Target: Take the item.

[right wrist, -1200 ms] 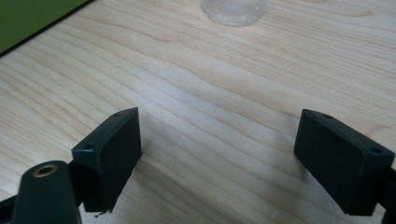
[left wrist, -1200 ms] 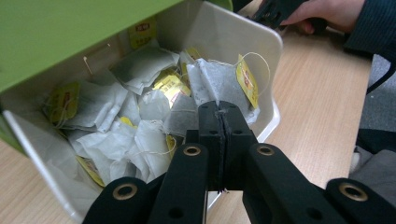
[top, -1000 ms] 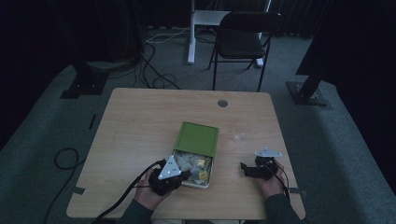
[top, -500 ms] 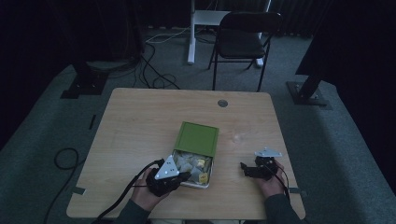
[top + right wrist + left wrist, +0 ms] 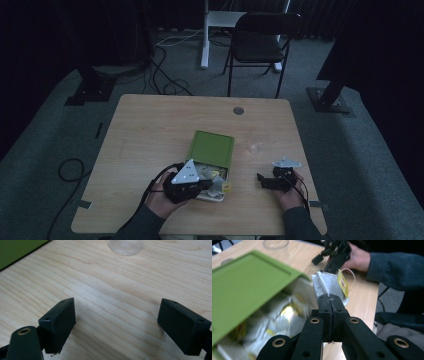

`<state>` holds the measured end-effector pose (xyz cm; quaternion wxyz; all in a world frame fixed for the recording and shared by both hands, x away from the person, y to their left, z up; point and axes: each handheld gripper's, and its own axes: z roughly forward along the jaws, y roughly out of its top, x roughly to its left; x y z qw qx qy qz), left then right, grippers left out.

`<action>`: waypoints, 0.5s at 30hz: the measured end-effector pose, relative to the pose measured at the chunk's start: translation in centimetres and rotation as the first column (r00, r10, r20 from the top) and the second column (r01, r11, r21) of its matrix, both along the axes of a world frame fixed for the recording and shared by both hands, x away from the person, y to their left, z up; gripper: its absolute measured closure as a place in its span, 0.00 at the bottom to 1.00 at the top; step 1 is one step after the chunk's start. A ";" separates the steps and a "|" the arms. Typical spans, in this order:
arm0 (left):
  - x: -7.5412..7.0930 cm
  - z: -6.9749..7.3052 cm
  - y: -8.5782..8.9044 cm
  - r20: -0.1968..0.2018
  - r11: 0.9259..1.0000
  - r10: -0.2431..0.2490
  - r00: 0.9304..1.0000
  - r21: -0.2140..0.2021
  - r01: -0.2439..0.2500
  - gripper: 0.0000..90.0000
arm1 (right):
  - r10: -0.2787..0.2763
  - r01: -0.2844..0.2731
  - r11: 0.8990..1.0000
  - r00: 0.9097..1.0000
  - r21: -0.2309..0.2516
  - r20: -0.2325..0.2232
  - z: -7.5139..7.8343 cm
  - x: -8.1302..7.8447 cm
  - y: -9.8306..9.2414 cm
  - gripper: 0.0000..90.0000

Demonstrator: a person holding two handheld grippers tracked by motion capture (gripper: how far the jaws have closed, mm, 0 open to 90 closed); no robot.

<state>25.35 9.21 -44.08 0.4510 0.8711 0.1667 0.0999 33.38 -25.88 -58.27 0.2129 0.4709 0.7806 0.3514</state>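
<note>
My left tool point(image 5: 329, 302) has its jaws clamped together on the corner of a tea bag point(image 5: 325, 286), which hangs just above the near right corner of the green box point(image 5: 212, 150), its yellow tag point(image 5: 343, 283) dangling on the side away from the box; I judge this is the lifting-out step. To the right of the box, my right tool point(image 5: 116, 325) rests low over the bare tabletop point(image 5: 120, 290) with its jaws wide apart and nothing between them. Beyond it, also right of the box, stands a clear glass point(image 5: 126, 246), so I judge the next move calls for carrying the bag clear of the box rim and across to that glass without the string snagging
</note>
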 end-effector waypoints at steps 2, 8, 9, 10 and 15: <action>0.2 0.2 -0.3 -0.001 1.000 -0.010 1.000 -0.007 0.010 1.00 | 0.001 -0.001 1.000 1.000 0.000 0.000 0.0 0.0 0.0 0.16; 1.3 1.0 -1.7 -0.003 0.999 -0.035 0.999 -0.031 0.035 1.00 | 0.001 -0.001 1.000 1.000 0.000 0.000 0.0 0.1 0.0 0.16; 1.5 1.1 -1.9 -0.002 0.999 -0.037 0.999 -0.032 0.037 1.00 | 0.001 -0.001 1.000 1.000 0.000 0.000 0.0 0.1 0.0 0.16; 1.6 1.2 -2.1 -0.003 0.999 -0.040 0.999 -0.033 0.040 1.00 | 0.002 -0.002 1.000 1.000 0.000 0.000 0.0 0.1 0.0 0.16; 2.1 1.7 -3.1 0.002 0.998 -0.053 0.999 -0.034 0.053 1.00 | 0.000 0.000 1.000 1.000 0.001 -0.001 0.0 0.2 0.0 0.16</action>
